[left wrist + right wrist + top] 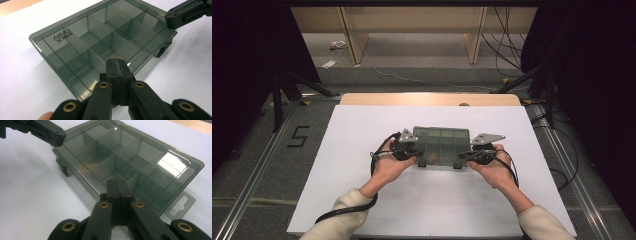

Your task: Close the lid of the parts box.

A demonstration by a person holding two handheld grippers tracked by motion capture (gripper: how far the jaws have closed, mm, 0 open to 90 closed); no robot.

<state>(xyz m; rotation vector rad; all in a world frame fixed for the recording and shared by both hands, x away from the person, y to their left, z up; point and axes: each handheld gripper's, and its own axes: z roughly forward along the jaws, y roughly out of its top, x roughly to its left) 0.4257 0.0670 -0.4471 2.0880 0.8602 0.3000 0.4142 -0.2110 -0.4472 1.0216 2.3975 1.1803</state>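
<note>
White table (362, 200) bears a smoky plastic box (441, 141) at its middle; left gripper (117, 65) and right gripper (117, 185), jaws together and empty, flank its front corners. Pressing unevenly could skid it sideways.

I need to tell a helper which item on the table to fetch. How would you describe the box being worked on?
Find the white sheet covering the table; near its middle, between the person's two hands, lies a flat compartment box. It is smoky grey see-through plastic, divided inside into small cells, with black latches on one long edge and a hang tab at one end.
</note>
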